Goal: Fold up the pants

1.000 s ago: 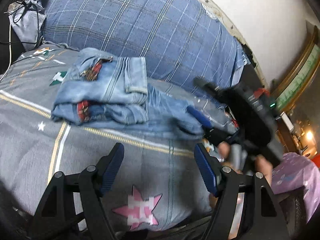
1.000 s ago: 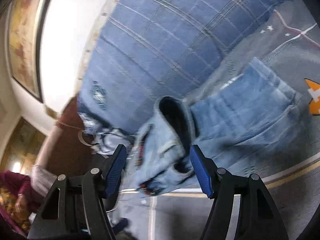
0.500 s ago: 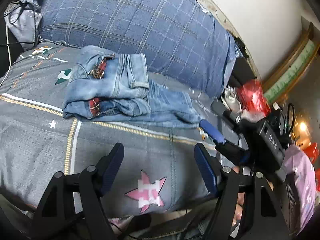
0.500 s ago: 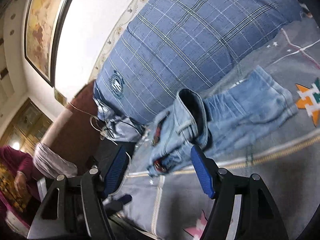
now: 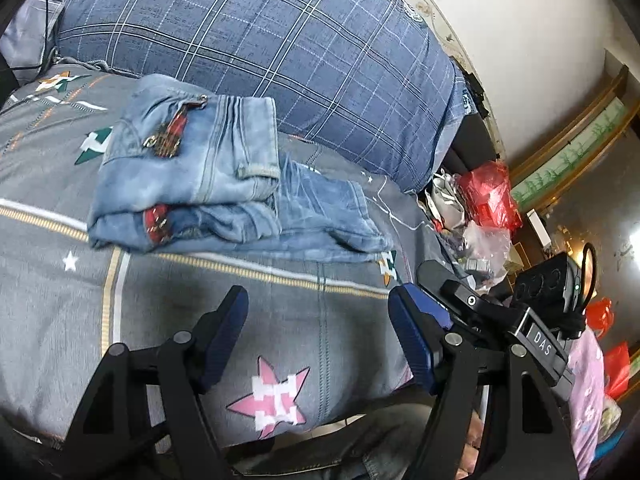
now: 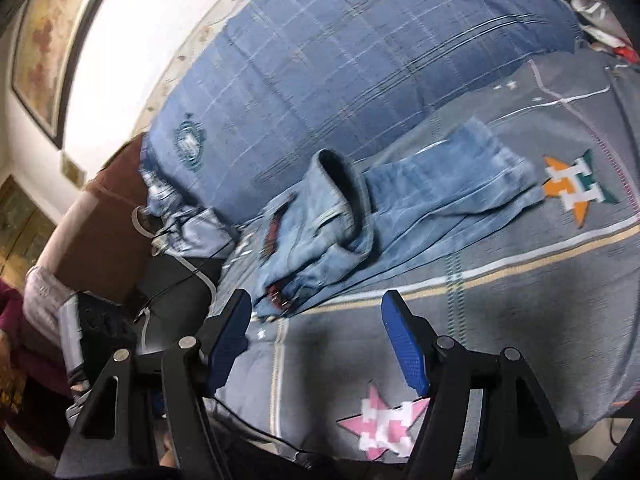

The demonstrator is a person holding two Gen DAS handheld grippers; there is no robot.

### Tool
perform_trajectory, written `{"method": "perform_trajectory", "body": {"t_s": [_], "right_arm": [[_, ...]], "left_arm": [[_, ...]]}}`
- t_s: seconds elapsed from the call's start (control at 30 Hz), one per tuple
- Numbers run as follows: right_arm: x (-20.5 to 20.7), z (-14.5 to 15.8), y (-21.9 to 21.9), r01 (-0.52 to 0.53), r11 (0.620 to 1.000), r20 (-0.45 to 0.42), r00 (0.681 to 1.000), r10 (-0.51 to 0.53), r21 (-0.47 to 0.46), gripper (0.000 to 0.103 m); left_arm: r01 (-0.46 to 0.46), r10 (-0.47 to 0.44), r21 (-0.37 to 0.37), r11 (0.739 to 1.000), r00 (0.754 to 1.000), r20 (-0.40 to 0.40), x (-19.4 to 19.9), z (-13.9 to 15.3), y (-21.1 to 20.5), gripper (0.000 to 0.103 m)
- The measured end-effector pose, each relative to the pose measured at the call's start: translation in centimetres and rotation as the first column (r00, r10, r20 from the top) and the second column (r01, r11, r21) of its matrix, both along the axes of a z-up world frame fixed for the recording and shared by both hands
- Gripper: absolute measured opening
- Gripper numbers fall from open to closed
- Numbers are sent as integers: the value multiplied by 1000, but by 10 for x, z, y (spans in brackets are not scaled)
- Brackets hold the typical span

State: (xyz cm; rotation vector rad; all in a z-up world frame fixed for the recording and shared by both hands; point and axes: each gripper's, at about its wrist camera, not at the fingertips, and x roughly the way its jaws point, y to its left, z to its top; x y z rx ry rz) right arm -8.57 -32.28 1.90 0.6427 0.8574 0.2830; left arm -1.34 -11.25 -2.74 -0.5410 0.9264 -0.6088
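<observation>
Folded jeans [image 5: 208, 176] on the grey bedspread [image 5: 280, 320], just before the plaid pillow [image 5: 280, 40].
Left gripper [image 5: 316, 340] and right gripper [image 6: 316, 340] hover near the jeans, jaws wide apart, holding nothing.

text: "DAS" | on: right hand-held gripper [image 5: 430, 312] body label | color: white on black

The left gripper [image 5: 318, 340] hangs with its blue-padded jaws spread wide and nothing between them, fingers reaching toward 12 o'clock. The right gripper [image 6: 316, 338] hangs the same way, jaws parted and empty. In the left wrist view the right gripper [image 5: 434, 300] shows at 3 o'clock, just beside the left one's right finger.
</observation>
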Motion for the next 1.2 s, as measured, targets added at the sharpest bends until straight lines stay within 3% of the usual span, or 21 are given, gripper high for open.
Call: {"method": "perform_trajectory", "body": {"t_s": [0.2,0.47,0.6,0.67,0.83,0.93,1.1,1.2], "right_arm": [[20,-2,-27,47,998,-40,998,-45,48,69],[52,-21,-45,52,999,-86,995,-50,18,69],[81,-31,-72,78,986,-97,993,-64,145,69],[99,-32,-82,86,985,-105,992,-71,150,69],[122,-56,-114,107,982,-127,988,-88,157,69],[116,-79,-140,192,977,-234,958,-165,97,69],[115,-95,-168,191,981,-318,933,-169,37,69],[120,-122,-176,154,968,-382,922,-70,196,65]], "left_arm": [[-8,6,-24,1000,997,-77,26,2,-11,75],[0,-4,-31,1000,991,-131,51,-35,-21,76],[-32,15,-101,994,987,-157,54,-45,-15,76],[-23,-5,-152,988,983,-182,57,-48,-17,76],[24,-53,-151,988,980,-193,60,-52,-34,76],[49,-84,-174,983,977,-196,62,-52,-44,76],[93,-135,-197,976,968,-212,65,-52,-66,76],[92,-145,-207,974,955,-259,67,-58,-86,76]]}}
